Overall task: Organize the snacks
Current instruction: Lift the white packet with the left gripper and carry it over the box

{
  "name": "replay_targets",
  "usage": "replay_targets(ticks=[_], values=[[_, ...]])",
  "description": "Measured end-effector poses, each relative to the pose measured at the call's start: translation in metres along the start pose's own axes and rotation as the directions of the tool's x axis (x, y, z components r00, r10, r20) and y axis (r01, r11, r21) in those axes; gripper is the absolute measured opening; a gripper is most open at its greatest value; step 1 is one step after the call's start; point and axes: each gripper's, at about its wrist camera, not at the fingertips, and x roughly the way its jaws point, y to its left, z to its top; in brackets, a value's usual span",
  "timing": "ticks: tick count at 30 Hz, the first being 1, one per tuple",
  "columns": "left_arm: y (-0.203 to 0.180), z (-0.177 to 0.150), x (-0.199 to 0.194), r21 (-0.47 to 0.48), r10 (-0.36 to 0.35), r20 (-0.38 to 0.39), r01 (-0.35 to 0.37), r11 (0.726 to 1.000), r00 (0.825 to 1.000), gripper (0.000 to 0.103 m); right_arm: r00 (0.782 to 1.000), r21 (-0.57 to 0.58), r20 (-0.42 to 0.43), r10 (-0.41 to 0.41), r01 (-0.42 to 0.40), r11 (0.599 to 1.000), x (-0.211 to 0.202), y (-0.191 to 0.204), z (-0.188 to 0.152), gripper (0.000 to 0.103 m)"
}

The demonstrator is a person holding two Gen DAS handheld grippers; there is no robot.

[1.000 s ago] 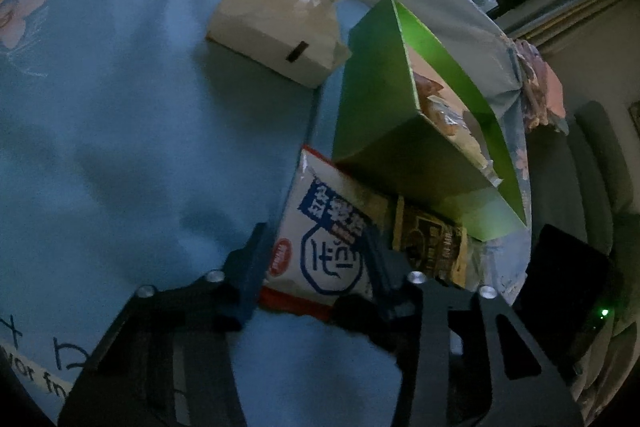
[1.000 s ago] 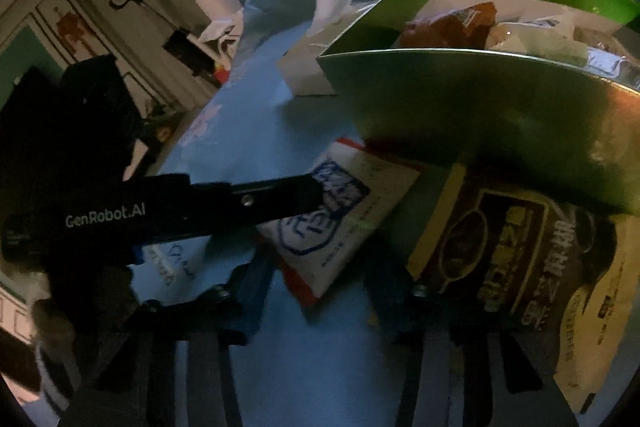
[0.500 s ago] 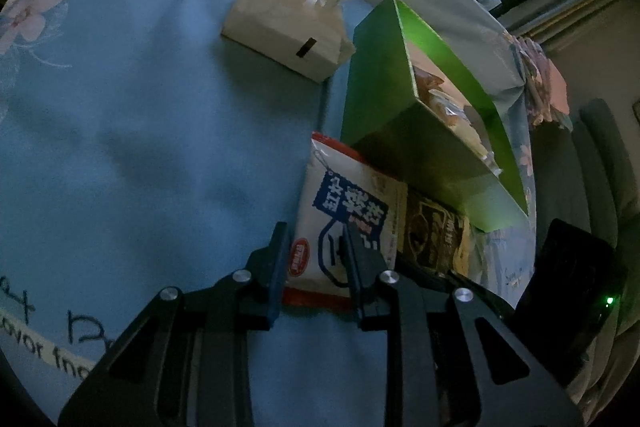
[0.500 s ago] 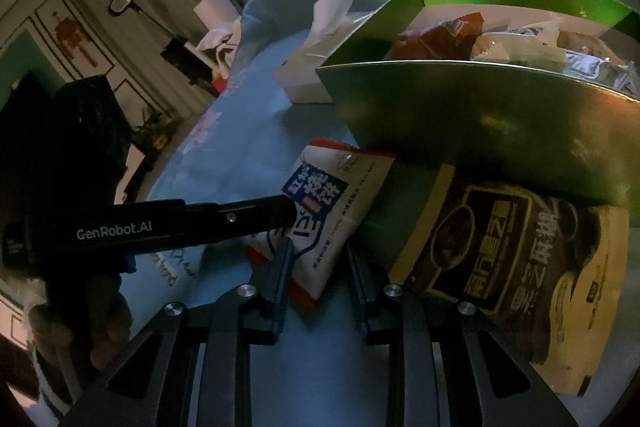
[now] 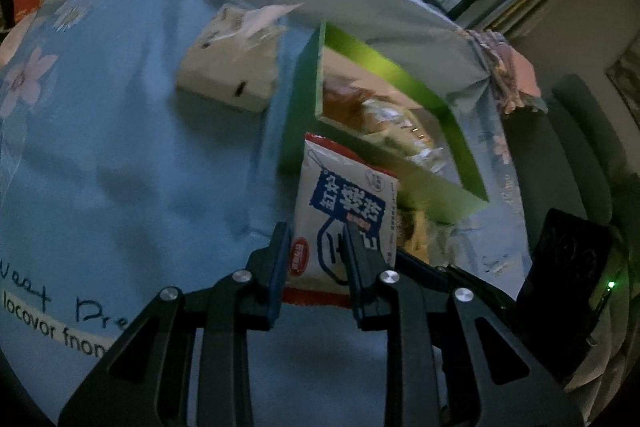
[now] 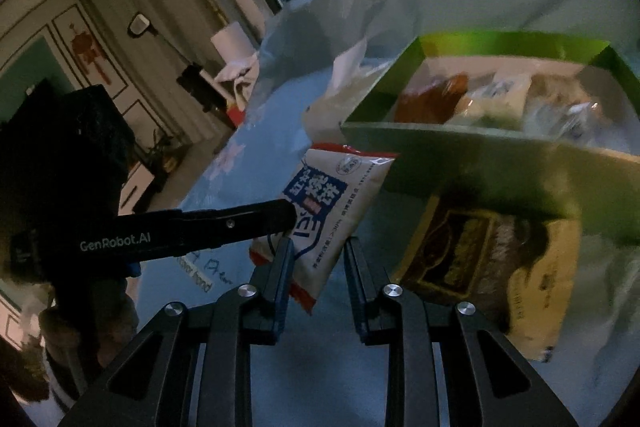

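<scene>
A white snack packet with blue print and red ends [image 5: 344, 211] is lifted off the blue cloth, its top edge near the green box [image 5: 384, 163]. My left gripper [image 5: 316, 243] is shut on its lower part. The packet also shows in the right wrist view [image 6: 332, 203], held by the left gripper [image 6: 280, 217]. My right gripper [image 6: 318, 259] stands partly closed around the packet's lower corner, without clamping it. The green box [image 6: 460, 163] holds several snacks. A dark brown and yellow snack bag [image 6: 492, 267] lies flat in front of the box.
A white tissue pack [image 5: 232, 67] lies on the blue flowered cloth [image 5: 100, 147] left of the box. A rumpled pale sheet lies behind the box. A window is at the back; a dark chair [image 5: 580, 155] is at the right.
My left gripper has closed on the white packet and lifted it off the cloth toward the green box. My right gripper has narrowed and risen with it.
</scene>
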Motion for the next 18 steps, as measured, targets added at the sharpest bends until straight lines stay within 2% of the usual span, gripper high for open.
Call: replay_targets(ticks=[13, 18], values=[[-0.054, 0.045, 0.035, 0.088, -0.096, 0.028, 0.093, 0.992, 0.995, 0.025, 0.987, 0.012, 0.132, -0.093, 0.093, 0.996, -0.040, -0.030, 0.040, 0.027], [-0.068, 0.065, 0.051, 0.144, -0.096, 0.038, 0.090, 0.986, 0.995, 0.025, 0.981, 0.031, 0.151, -0.123, 0.119, 0.992, -0.042, -0.047, 0.055, 0.028]])
